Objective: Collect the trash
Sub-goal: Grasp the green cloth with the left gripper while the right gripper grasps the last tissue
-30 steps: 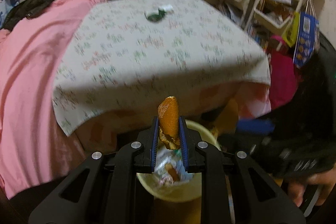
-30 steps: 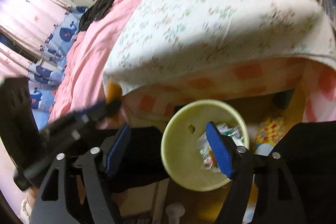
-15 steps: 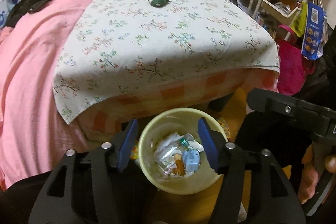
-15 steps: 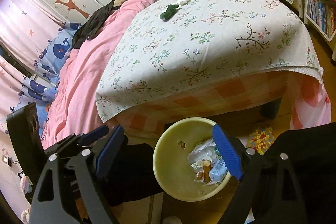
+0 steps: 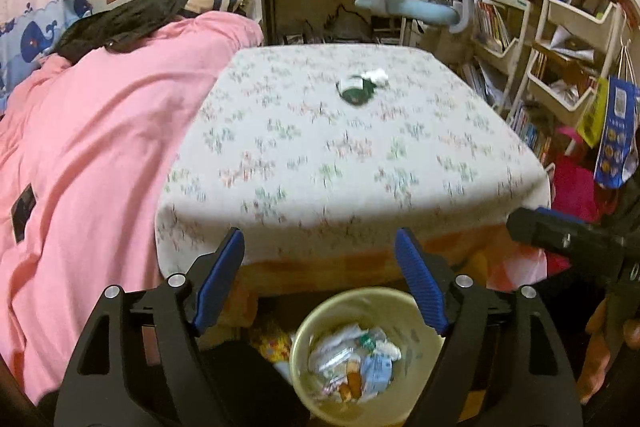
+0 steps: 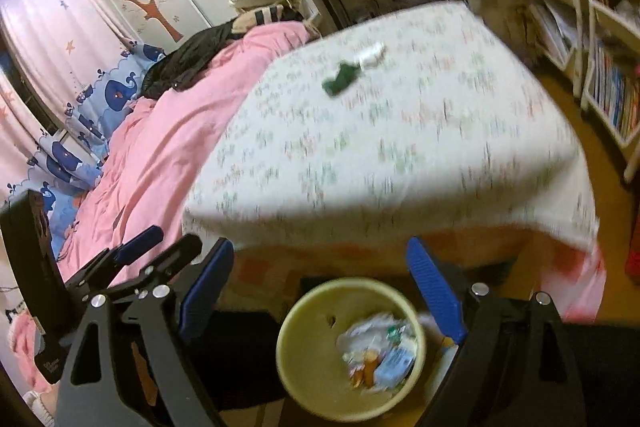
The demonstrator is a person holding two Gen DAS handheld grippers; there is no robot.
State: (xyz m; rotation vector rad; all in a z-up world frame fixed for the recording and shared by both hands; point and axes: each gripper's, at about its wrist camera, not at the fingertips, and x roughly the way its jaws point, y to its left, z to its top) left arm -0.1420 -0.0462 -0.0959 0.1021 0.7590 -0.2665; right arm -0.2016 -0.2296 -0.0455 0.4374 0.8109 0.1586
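Left tongs (image 5: 320,281) lower centre of the left wrist view, blue pads wide apart, nothing between them; jaws have just been opening. Right tongs (image 6: 318,291) likewise spread and empty, lower centre of the right wrist view. Round pale-yellow plastic bin (image 5: 416,311) at bottom centre, below both, holding crumpled wrappers and an orange scrap (image 5: 350,381). On the floral-clothed worktop (image 5: 340,155), upper centre: dark green crumpled wrapper (image 5: 355,91) touching a small white wad (image 5: 378,75). Pink quilt (image 5: 100,147) at frame left.
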